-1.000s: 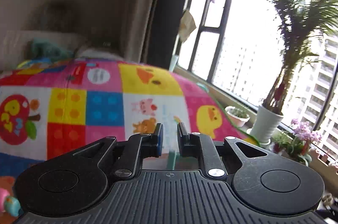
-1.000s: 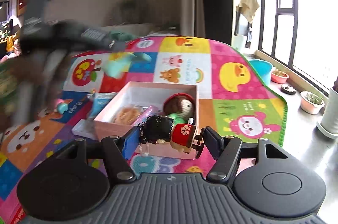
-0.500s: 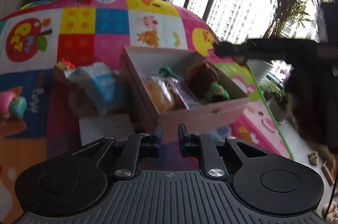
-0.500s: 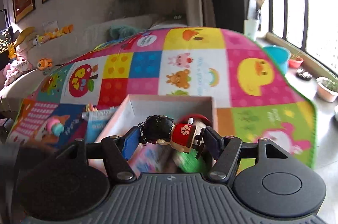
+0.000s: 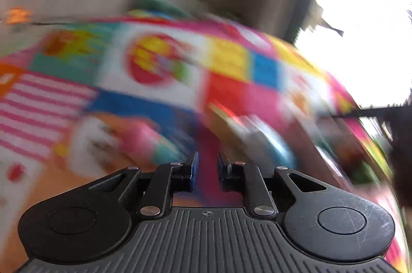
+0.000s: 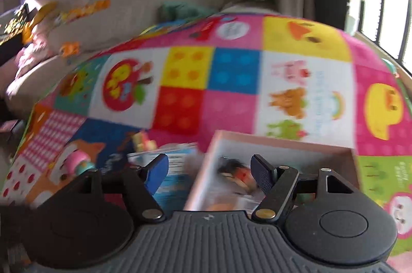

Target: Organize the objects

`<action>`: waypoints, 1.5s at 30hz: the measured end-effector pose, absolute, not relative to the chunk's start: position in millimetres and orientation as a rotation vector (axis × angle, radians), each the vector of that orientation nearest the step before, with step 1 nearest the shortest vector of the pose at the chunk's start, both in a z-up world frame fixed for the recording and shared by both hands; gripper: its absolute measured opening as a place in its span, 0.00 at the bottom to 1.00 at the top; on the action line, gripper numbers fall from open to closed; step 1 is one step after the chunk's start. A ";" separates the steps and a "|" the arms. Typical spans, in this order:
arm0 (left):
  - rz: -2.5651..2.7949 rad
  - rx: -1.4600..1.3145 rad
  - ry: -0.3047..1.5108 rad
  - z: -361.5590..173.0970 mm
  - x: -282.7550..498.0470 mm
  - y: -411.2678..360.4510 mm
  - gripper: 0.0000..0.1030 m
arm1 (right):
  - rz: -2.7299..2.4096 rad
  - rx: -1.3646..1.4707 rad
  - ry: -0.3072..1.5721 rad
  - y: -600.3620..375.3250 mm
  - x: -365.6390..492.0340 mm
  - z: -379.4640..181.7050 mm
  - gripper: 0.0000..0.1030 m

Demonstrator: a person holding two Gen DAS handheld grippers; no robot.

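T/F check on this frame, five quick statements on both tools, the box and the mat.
1. The right tool grips the little black-and-red figure. False: its fingers are opening, and the figure is a blur below them in the pink box, clear of both pads.
2. The left tool holds nothing. True.
3. The pink box sits on a colourful patchwork play mat. True.
4. The left wrist view is sharp. False: it is heavily motion-blurred.
5. The pink-and-teal toy lies inside the box. False: it lies on the mat, left of the box.
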State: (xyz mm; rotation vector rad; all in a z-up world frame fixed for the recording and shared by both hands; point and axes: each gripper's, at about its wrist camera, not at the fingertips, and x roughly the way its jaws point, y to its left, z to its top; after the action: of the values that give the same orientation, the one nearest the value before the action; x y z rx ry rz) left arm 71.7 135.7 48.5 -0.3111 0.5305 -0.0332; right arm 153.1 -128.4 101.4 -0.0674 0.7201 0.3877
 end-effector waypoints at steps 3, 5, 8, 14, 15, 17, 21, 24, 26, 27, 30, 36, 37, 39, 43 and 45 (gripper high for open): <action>0.127 -0.456 0.523 36.1 108.7 181.4 0.17 | 0.397 -0.143 0.767 -89.4 168.9 89.6 0.69; 0.177 -0.554 0.540 25.0 126.7 204.4 0.17 | 0.367 -0.187 0.784 -65.7 185.4 79.0 0.69; 0.173 -0.607 0.573 14.3 146.9 216.2 0.17 | 0.287 -0.270 0.796 -38.3 214.0 61.8 0.54; -0.033 -0.515 0.678 2.0 148.8 190.5 0.17 | 0.281 -0.317 0.925 -25.3 228.5 39.2 0.37; -0.066 -0.506 0.690 2.4 145.9 185.8 0.17 | 0.300 -0.274 0.959 -30.5 224.4 39.9 0.38; -0.140 -0.497 0.727 1.7 141.6 177.5 0.17 | 0.362 -0.181 1.025 -41.5 210.2 40.2 0.36; -0.254 -0.450 0.794 4.3 128.1 152.0 0.17 | 0.489 -0.159 1.047 -53.6 155.4 39.3 0.37; -0.314 -0.383 0.841 7.6 119.2 128.0 0.17 | 0.587 -0.179 1.038 -63.5 109.2 39.6 0.35; -0.366 -0.340 0.884 11.1 117.6 111.0 0.17 | 0.627 -0.182 1.032 -71.5 80.9 40.0 0.35; -0.384 -0.319 0.895 14.3 116.2 102.6 0.18 | 0.639 -0.183 1.023 -77.0 68.7 40.4 0.36; -0.311 -0.243 0.753 37.3 107.8 84.4 0.18 | 0.623 -0.222 0.925 -95.9 34.2 45.0 0.39; -0.084 -0.299 0.585 66.2 149.5 64.0 0.18 | 0.566 -0.204 0.719 -150.7 -14.4 67.1 0.49; -0.045 -0.293 0.604 64.2 164.1 58.8 0.18 | 0.555 -0.193 0.702 -159.8 -17.5 69.8 0.50; 0.010 -0.270 0.655 55.9 191.3 48.7 0.18 | 0.529 -0.172 0.672 -177.4 -24.3 73.2 0.51; 0.091 -0.208 0.691 43.8 216.0 42.2 0.19 | 0.479 -0.124 0.643 -213.4 -35.1 74.7 0.58; 0.117 -0.161 0.696 42.6 220.8 37.9 0.19 | 0.452 -0.097 0.642 -230.5 -38.5 73.2 0.63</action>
State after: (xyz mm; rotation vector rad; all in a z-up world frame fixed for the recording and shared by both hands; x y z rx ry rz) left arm 220.8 37.9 42.6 -0.1609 0.6961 0.1172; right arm -38.5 -230.5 73.2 -0.0971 0.6419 0.4523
